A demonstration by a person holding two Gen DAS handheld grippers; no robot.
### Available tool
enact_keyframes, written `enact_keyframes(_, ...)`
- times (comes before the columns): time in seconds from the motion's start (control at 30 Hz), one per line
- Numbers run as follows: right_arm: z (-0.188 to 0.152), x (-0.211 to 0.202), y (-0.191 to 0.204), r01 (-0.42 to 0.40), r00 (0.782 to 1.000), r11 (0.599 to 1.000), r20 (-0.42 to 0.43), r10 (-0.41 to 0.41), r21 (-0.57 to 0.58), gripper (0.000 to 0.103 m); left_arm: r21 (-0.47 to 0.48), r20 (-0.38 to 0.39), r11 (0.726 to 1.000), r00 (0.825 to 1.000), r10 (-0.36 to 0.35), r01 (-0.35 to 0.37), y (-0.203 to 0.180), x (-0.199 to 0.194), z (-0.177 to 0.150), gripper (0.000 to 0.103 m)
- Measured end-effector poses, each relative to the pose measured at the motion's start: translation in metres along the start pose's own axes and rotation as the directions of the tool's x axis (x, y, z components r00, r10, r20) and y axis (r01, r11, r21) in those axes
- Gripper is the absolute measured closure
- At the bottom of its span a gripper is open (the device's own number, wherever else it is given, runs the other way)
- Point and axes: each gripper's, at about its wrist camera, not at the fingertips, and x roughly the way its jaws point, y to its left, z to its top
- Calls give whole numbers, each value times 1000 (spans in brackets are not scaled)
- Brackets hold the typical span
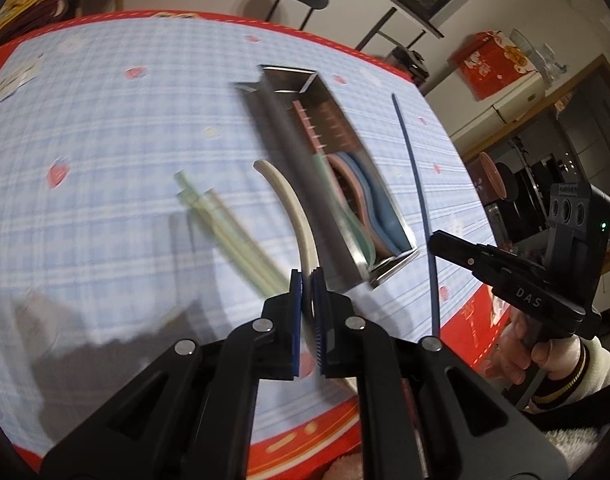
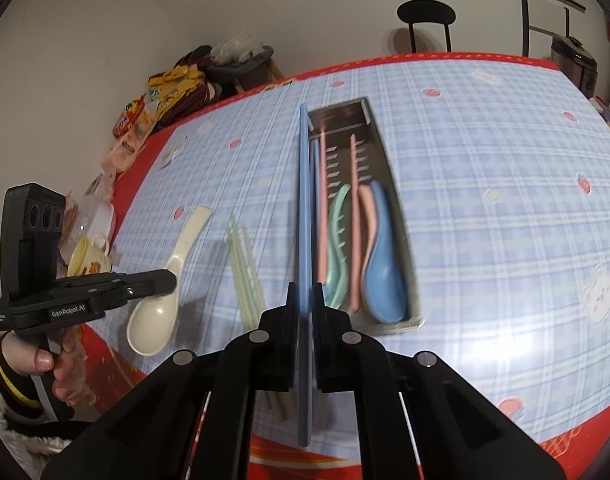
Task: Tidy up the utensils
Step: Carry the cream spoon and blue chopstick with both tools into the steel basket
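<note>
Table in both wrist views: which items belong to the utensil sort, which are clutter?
Job:
steel utensil tray
cream plastic spoon, left gripper
blue chopstick, right gripper
pale green chopsticks

Clutter:
snack packets
yellow lidded cup

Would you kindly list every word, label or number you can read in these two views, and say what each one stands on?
"DAS" on the side of the right gripper, left wrist view.
"GenRobot.AI" on the side of the left gripper, right wrist view.
Small white print at that gripper's rear end: too small to read.
Print on the red box and on the snack packets: blurred, unreadable.
</note>
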Motion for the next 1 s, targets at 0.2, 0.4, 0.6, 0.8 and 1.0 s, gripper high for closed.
enact_keyframes(0.2,24,-5,-22,8,1000,1000,16,-8,-4,96,20,-8,999,999,-37,37,-32,33,26,93)
enact_keyframes(0.4,41,-1,-41,16,1000,1000,-1,-16,-22,96,-5,-22,998,998,-55,55,-51,80,49,93)
enact_keyframes(0.6,54,7,-55,15,1000,999,-18,-16,-37,96,-37,-49,998,997,-53,52,-59,120,63,93)
enact_keyframes(0.8,61,11,-66,12,1000,999,-25,-13,-35,96,-47,-77,998,997,-33,30,-65,143,68,94)
enact_keyframes(1.0,63,16,-74,13,999,1000,-35,-14,-21,96,-47,-106,999,994,-31,26,-69,155,68,94)
